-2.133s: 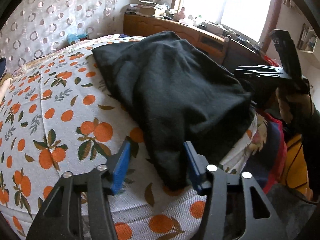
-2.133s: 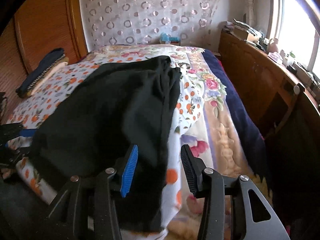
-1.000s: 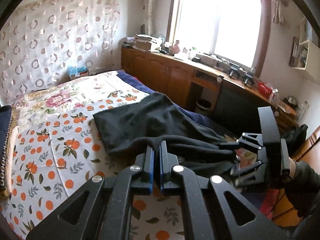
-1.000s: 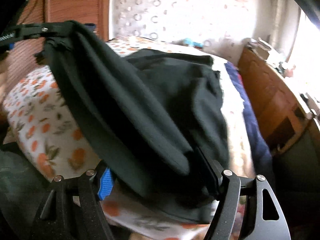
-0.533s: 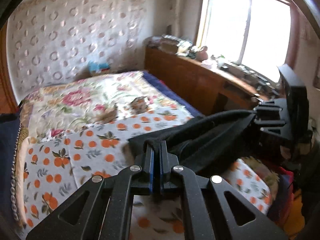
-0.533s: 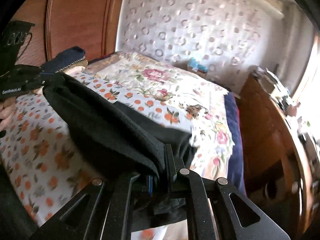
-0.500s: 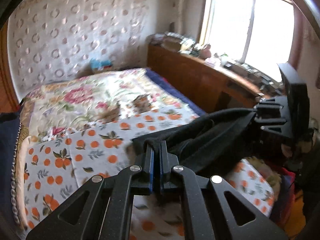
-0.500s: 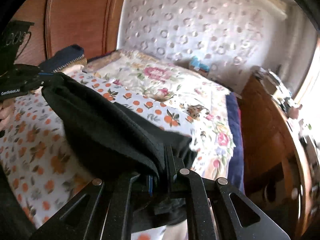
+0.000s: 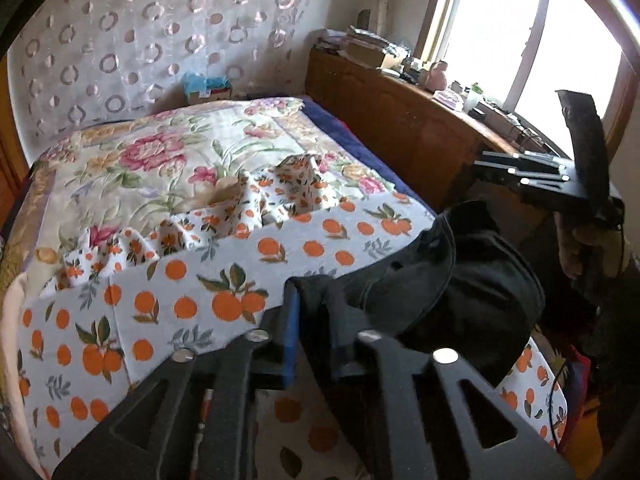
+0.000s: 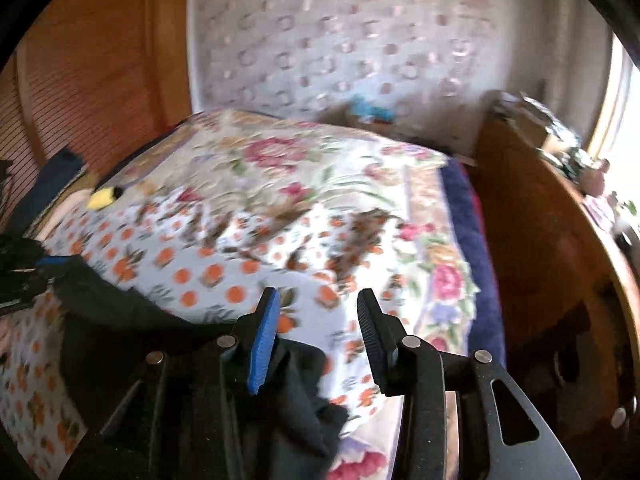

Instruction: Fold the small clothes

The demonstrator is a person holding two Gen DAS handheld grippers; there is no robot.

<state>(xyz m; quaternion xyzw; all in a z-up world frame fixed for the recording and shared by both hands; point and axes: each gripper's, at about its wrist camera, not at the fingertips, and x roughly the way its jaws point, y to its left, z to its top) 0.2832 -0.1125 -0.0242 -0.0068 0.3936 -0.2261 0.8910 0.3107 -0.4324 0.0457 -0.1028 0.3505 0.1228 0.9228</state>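
A black garment [image 9: 460,292] lies bunched on the near edge of the orange-print sheet [image 9: 200,280]. One fold of it stands between the parting jaws of my left gripper [image 9: 314,312], loose against the blue pad [image 9: 290,332]. In the right wrist view the garment [image 10: 132,332] lies below and left of my right gripper [image 10: 316,296], whose jaws are opening with nothing between them. The right gripper [image 9: 480,164] hovers above the cloth's far end in the left wrist view. The left gripper [image 10: 36,268] shows blurred at the left edge of the right wrist view.
A floral quilt [image 9: 160,152] covers the far half of the bed. A long wooden cabinet [image 9: 400,120] with clutter runs under the window on the right. A tissue box [image 9: 206,88] sits at the bed's head. Folded dark clothes [image 10: 52,184] lie at the bed's left side.
Half a second ago both grippers were shut on the garment, stretched between them above the bed. Now both sets of jaws have parted and the garment has sunk onto the bed's edge.
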